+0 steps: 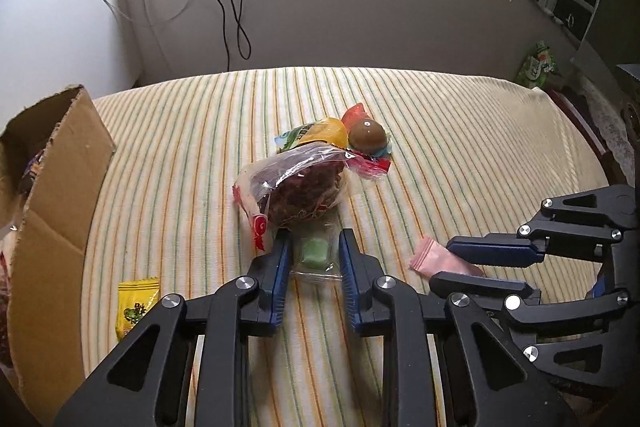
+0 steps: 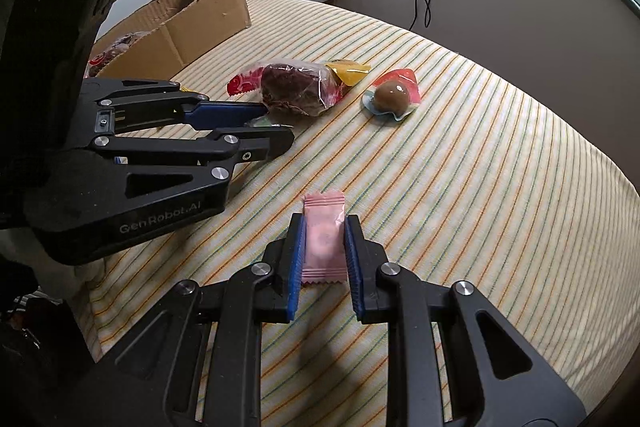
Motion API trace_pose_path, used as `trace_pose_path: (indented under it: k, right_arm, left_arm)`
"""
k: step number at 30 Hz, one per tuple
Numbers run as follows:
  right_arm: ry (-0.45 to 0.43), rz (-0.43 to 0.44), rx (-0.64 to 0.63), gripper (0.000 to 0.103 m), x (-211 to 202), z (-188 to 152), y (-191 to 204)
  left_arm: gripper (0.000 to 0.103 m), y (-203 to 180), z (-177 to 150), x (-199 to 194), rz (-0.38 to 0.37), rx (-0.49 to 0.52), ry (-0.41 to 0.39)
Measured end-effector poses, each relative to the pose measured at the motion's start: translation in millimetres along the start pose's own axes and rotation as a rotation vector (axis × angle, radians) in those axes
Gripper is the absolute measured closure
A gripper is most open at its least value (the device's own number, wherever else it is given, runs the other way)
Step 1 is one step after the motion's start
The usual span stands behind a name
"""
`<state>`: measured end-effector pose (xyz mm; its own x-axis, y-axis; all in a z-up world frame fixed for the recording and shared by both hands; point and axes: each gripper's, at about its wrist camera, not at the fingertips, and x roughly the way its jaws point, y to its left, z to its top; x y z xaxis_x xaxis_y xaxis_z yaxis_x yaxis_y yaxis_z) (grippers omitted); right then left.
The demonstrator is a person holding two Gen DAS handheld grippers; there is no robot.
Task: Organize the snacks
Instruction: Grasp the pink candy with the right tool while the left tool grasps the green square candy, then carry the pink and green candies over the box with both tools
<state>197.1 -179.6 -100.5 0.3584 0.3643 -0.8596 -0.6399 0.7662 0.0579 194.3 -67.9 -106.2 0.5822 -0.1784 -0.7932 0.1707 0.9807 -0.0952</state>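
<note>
In the left wrist view my left gripper (image 1: 315, 241) points down at the striped table, its blue pads against the clear wrapper of a green candy (image 1: 316, 253). Just beyond it lies a clear bag of dark red dried fruit (image 1: 304, 187), then a yellow packet (image 1: 324, 133) and a brown egg-shaped snack (image 1: 368, 137). My right gripper (image 2: 323, 223) is shut on a pink packet (image 2: 322, 239) that rests on the cloth. The cardboard box (image 2: 208, 11) stands at the far left, with several snacks inside.
A small yellow candy packet (image 1: 136, 303) lies near the box wall (image 1: 52, 227). A green packet (image 1: 538, 65) sits beyond the table's right end. Cables hang down the wall behind. The two grippers stand close side by side.
</note>
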Motion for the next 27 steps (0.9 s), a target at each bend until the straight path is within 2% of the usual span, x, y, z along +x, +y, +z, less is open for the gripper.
trace_pose_path:
  k: [12,27]
  right_arm:
    - [-0.007,-0.018,0.014,0.083,-6.0,-1.1,3.7]
    - [-0.075,-0.025,0.002,0.083,-39.9,12.4,25.3]
  left_arm:
    - [0.081,6.0,-8.8,-20.8,-0.019,-0.001,-0.023]
    - [0.081,25.2,-19.6,-84.1,0.004,-0.018,-0.144]
